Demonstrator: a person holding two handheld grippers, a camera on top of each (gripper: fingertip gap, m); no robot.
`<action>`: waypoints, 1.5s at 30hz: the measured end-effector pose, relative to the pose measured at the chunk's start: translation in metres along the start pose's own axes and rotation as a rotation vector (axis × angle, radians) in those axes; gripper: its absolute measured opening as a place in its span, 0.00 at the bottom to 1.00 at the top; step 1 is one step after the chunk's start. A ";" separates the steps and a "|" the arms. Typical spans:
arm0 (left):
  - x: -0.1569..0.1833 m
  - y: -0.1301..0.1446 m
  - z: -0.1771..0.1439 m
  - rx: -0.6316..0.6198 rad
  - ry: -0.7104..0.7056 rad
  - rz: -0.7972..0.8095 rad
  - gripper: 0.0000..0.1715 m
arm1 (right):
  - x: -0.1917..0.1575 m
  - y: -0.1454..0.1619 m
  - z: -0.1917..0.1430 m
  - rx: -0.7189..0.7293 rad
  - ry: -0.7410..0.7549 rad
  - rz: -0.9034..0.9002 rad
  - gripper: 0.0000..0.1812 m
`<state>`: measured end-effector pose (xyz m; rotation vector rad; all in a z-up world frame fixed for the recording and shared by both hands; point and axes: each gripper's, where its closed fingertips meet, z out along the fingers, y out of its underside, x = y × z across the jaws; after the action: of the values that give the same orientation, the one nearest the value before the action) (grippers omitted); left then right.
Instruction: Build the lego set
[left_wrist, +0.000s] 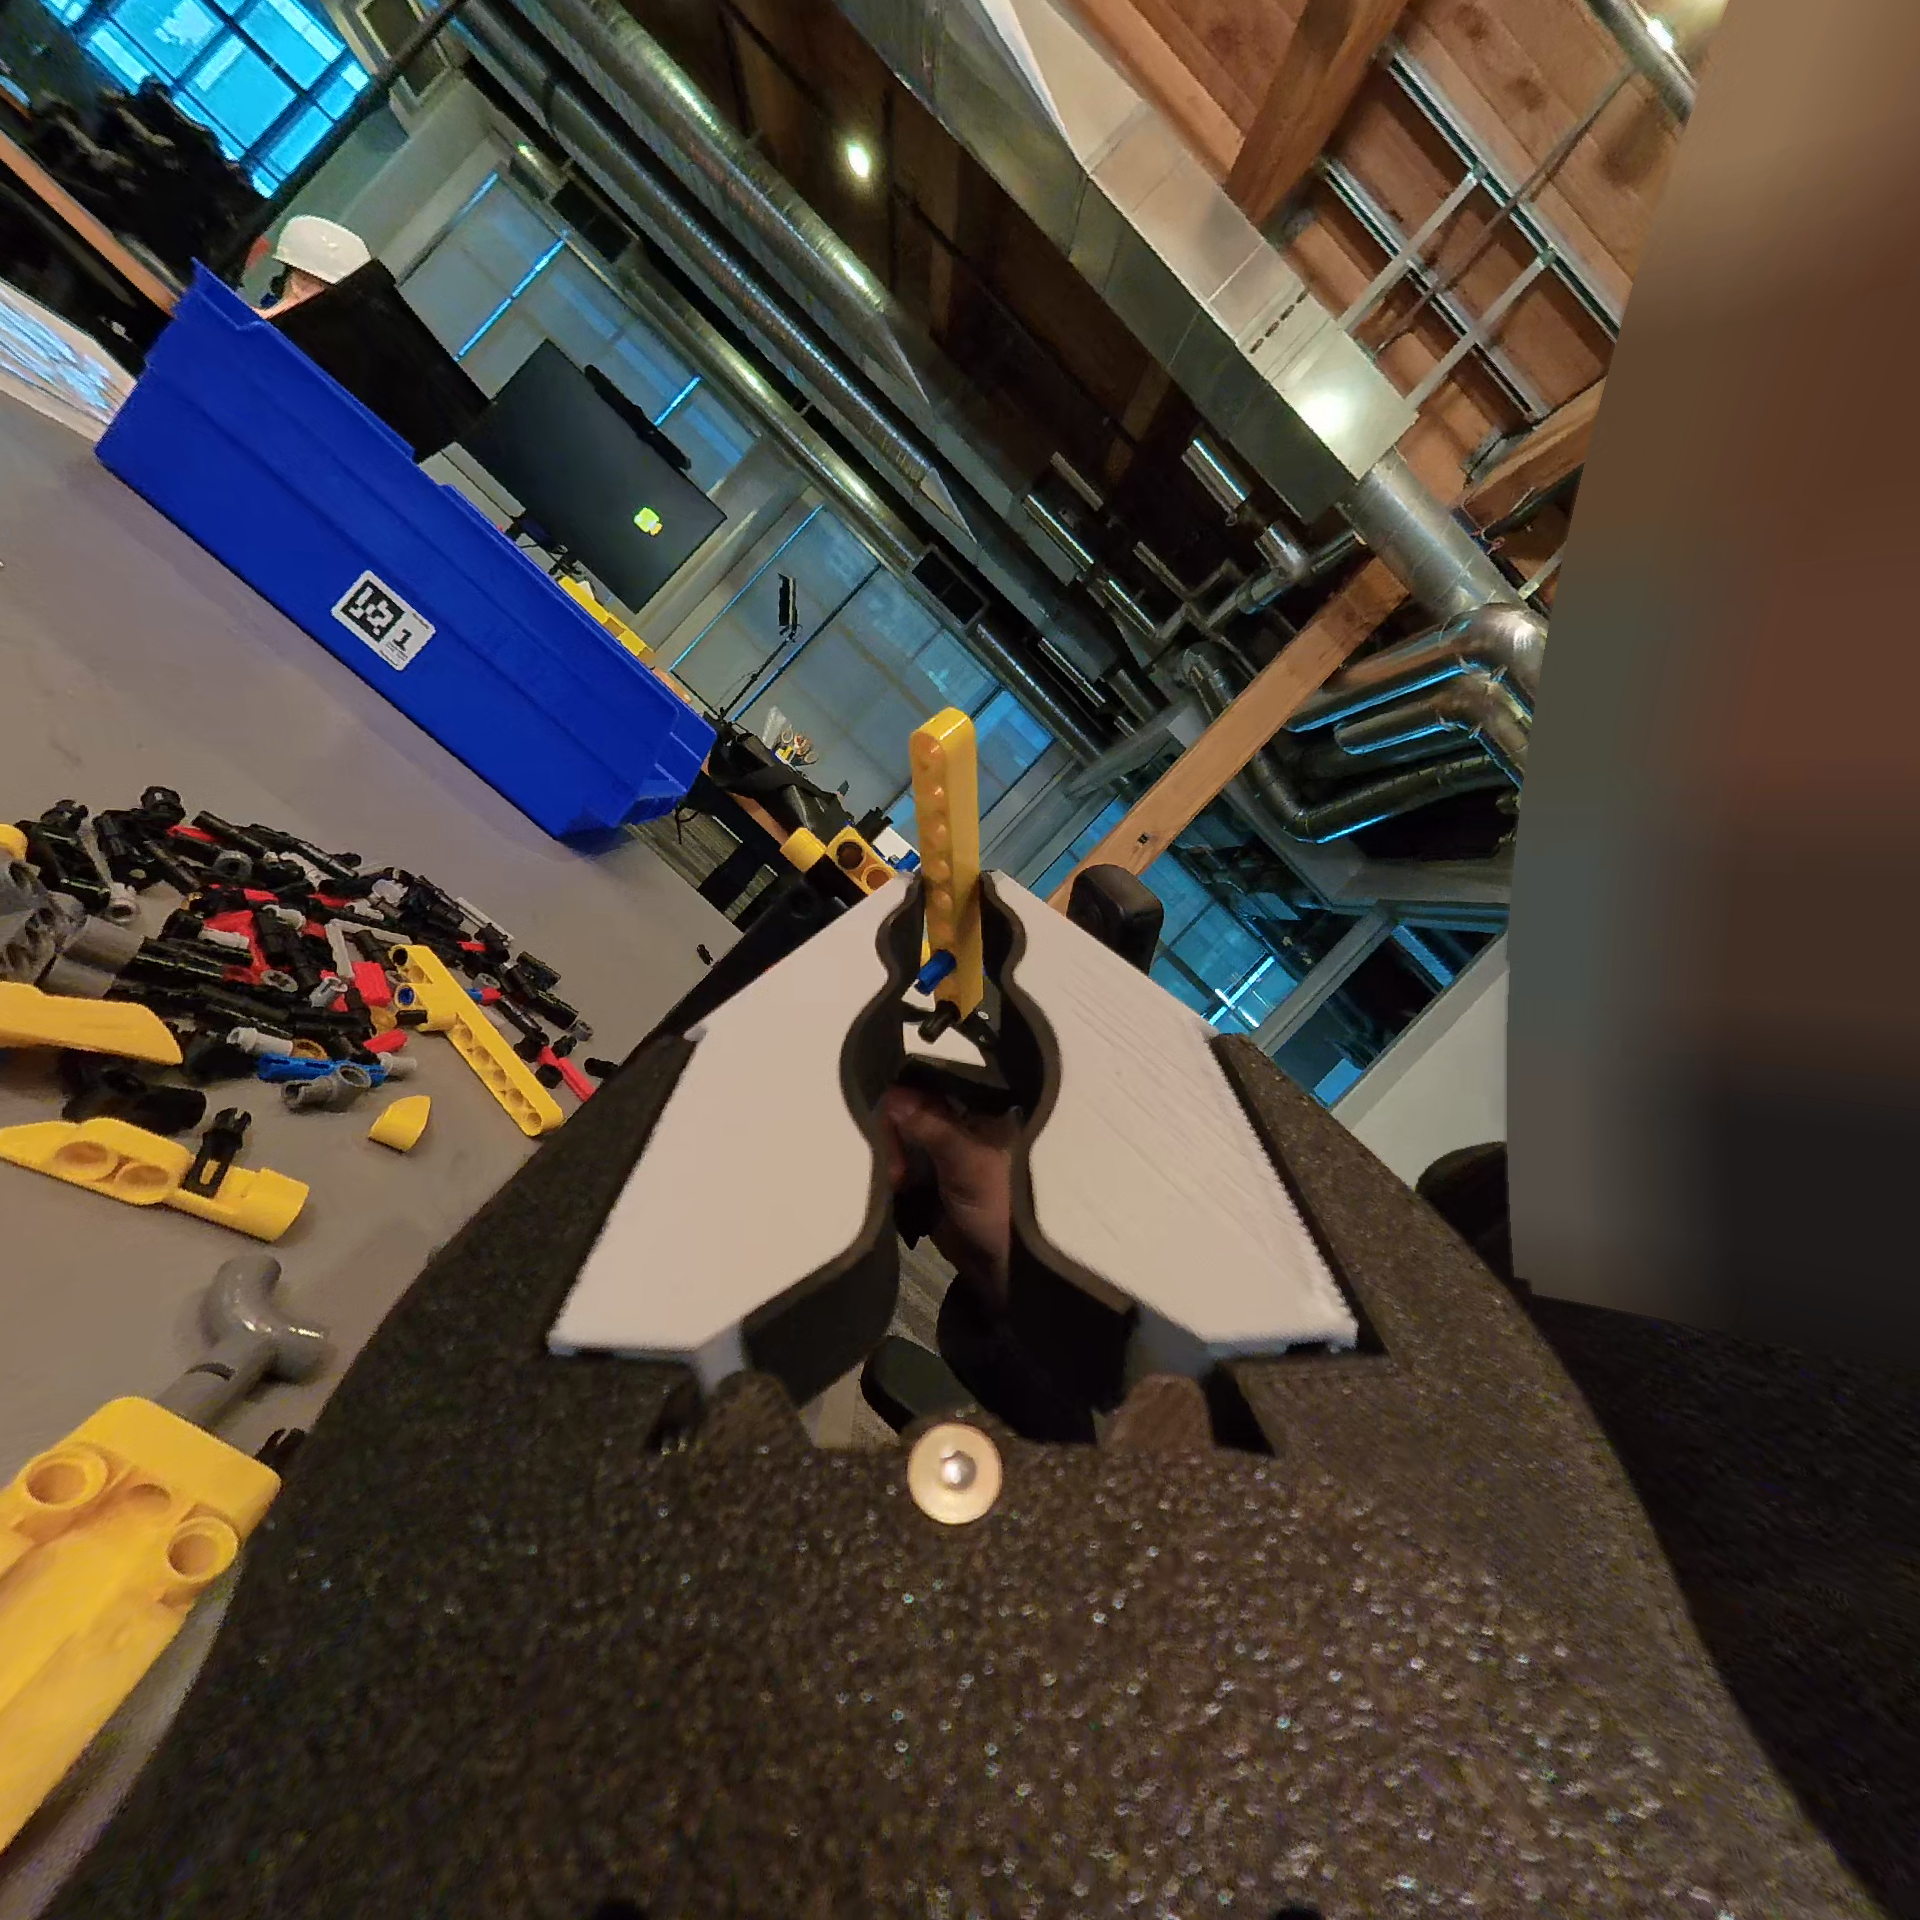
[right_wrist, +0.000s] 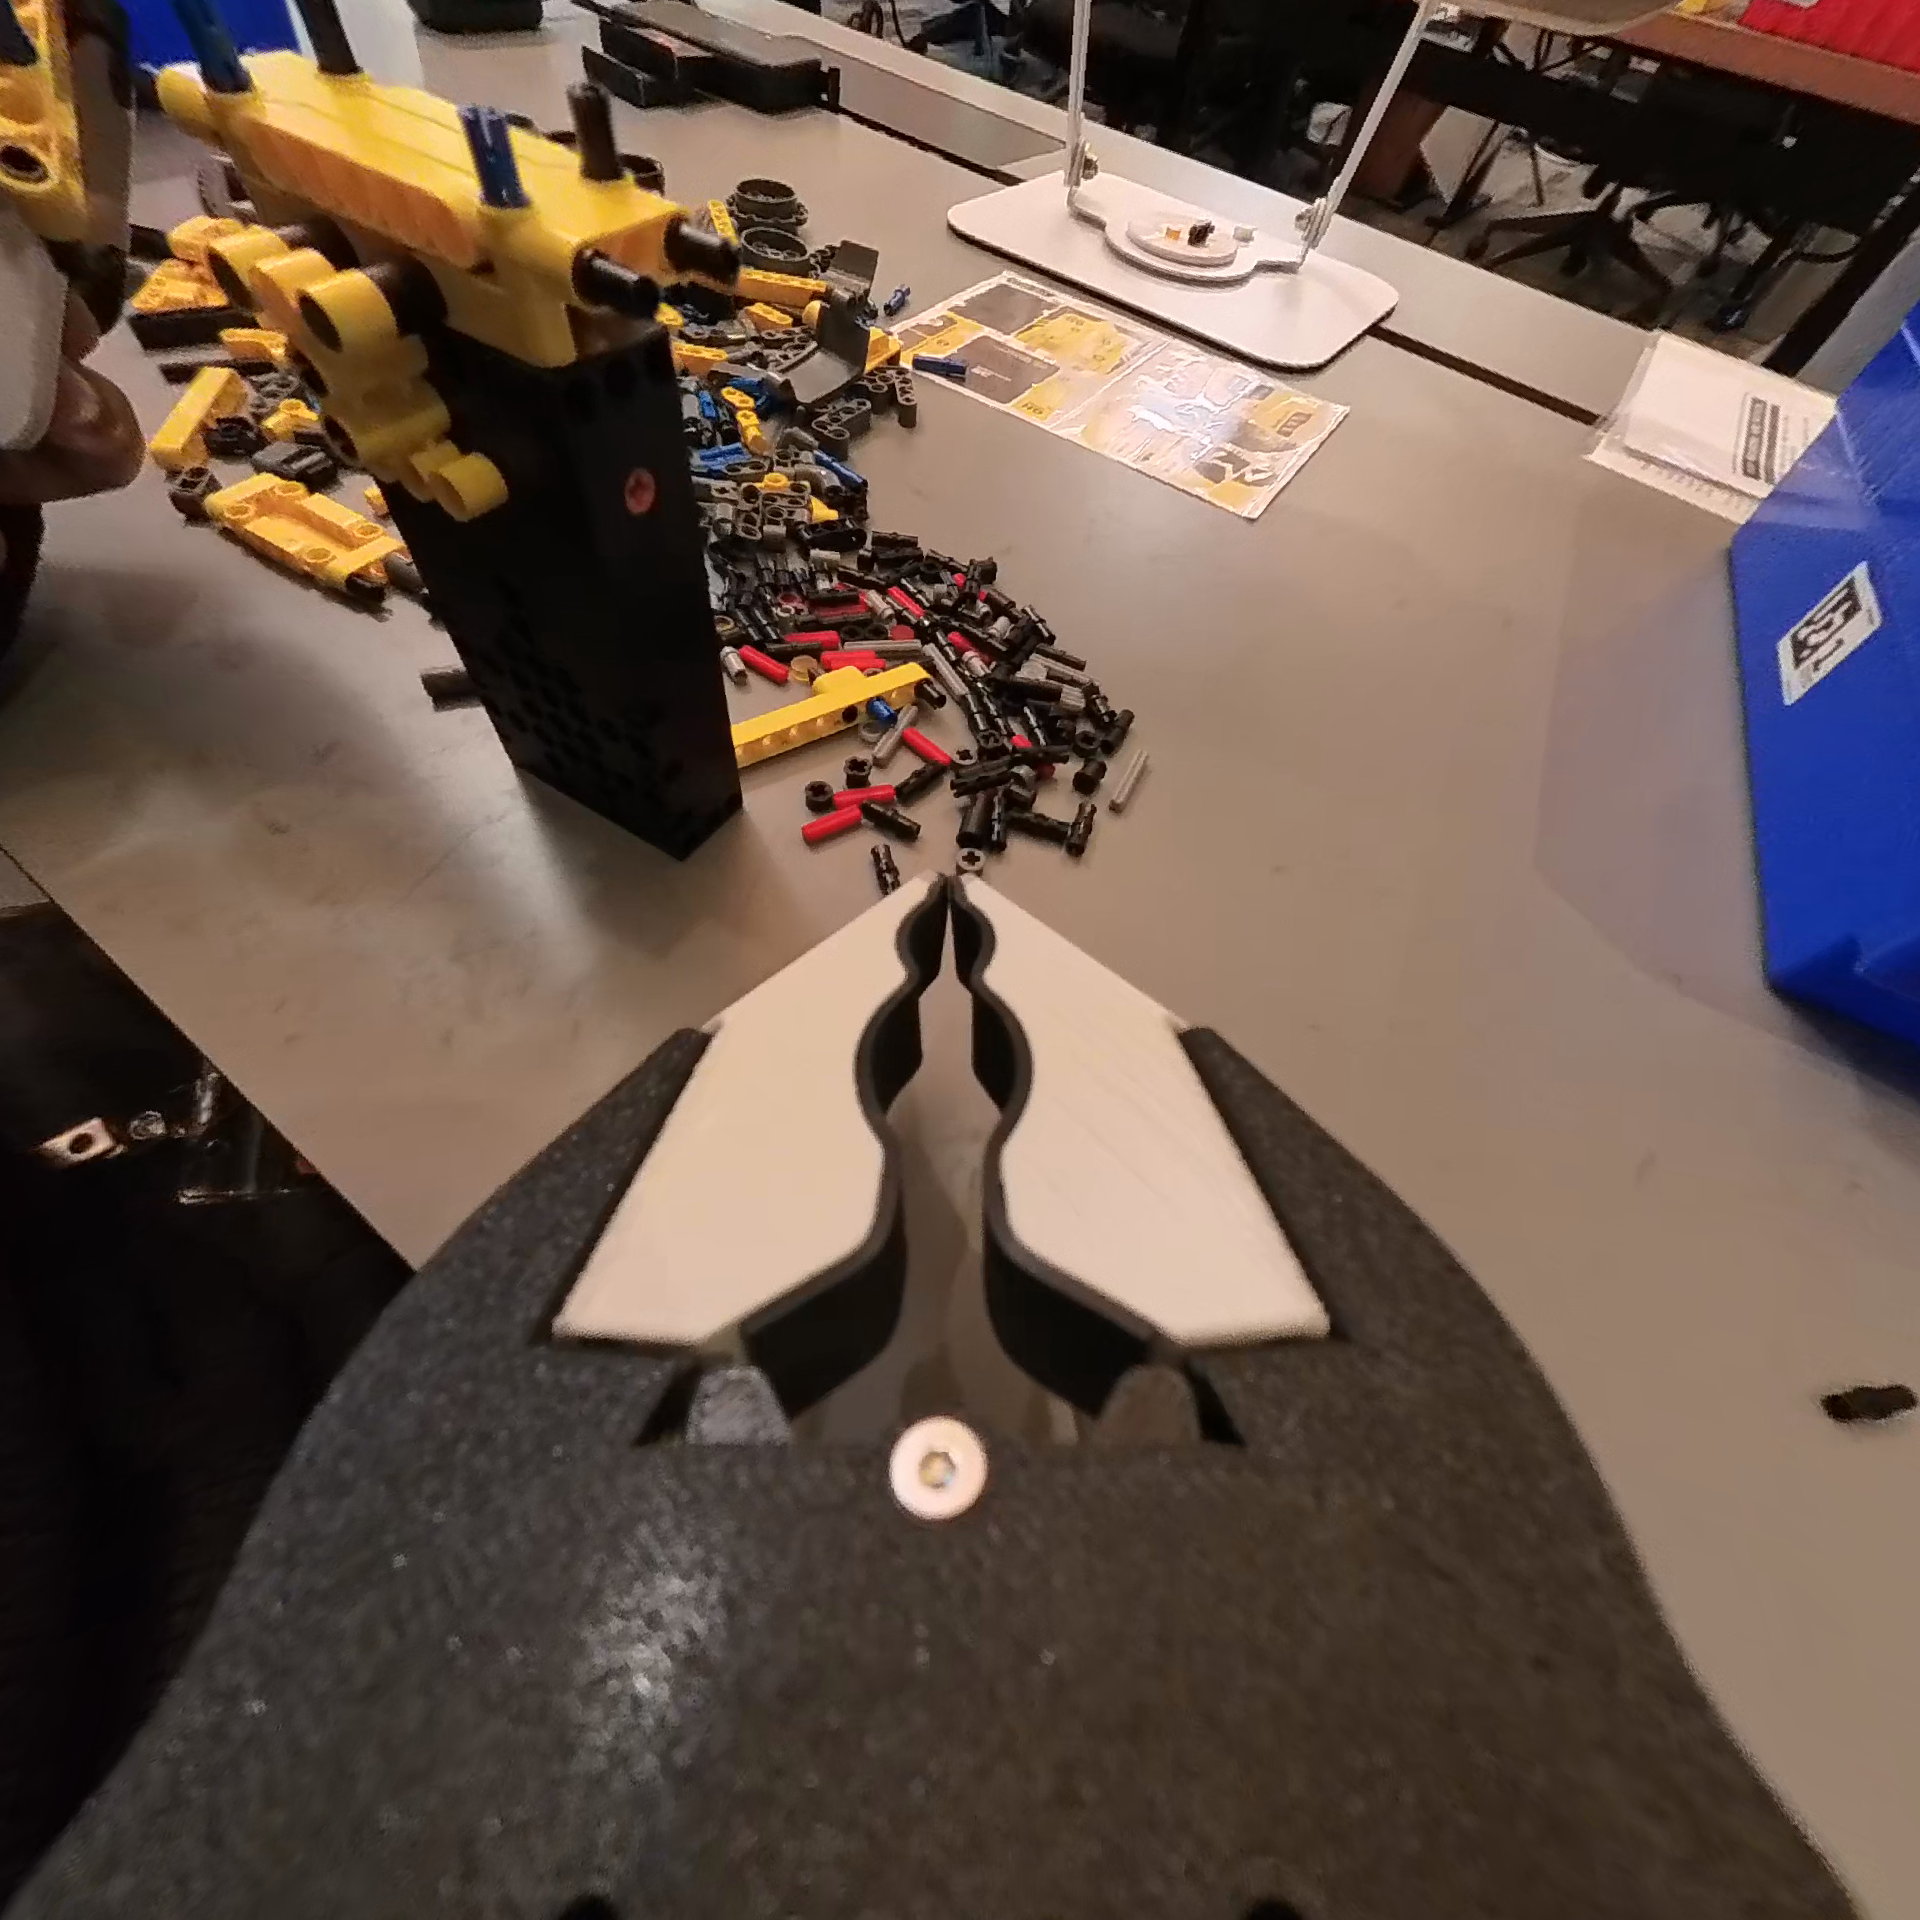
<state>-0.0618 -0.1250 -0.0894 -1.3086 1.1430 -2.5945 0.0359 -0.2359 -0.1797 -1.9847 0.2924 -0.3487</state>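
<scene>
My left gripper (left_wrist: 951, 899) is shut on a yellow beam with holes (left_wrist: 943, 810), held upright in the air off the table's edge. A blue pin (left_wrist: 935, 971) and a black pin (left_wrist: 940, 1023) stick out of the beam's lower end between the fingers. My right gripper (right_wrist: 951, 883) is shut with nothing between its tips, low over the grey table (right_wrist: 1351, 935). Just ahead of it lies a pile of black, red and grey pins (right_wrist: 977, 675). A yellow assembly (right_wrist: 416, 239) sits on top of a black block (right_wrist: 582, 603) to the front left.
Loose yellow, black and red pieces (left_wrist: 281, 977) are spread on the table at the left. A blue bin (left_wrist: 395, 582) stands behind them and also shows in the right wrist view (right_wrist: 1839, 675). An instruction sheet (right_wrist: 1122, 384), a white stand base (right_wrist: 1299, 301) and a stray black pin (right_wrist: 1870, 1403) lie on the table. My right fingertips sit around 20 centimeters from my left ones. The black block (right_wrist: 582, 603) lies around 8 centimeters away from my right fingertips.
</scene>
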 end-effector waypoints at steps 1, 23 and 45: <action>0.000 0.000 0.000 0.001 0.000 0.002 0.06 | 0.000 -0.001 -0.001 0.011 -0.004 0.009 0.00; 0.000 -0.001 -0.002 0.012 -0.012 0.014 0.06 | -0.031 0.047 -0.020 -0.264 -0.136 0.143 0.12; 0.009 0.021 0.007 -0.103 -0.025 0.166 0.06 | -0.063 -0.005 -0.027 0.013 -0.319 0.197 0.11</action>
<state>-0.0689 -0.1480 -0.0932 -1.2023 1.3357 -2.4261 -0.0325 -0.2338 -0.1713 -1.9432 0.2767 0.0926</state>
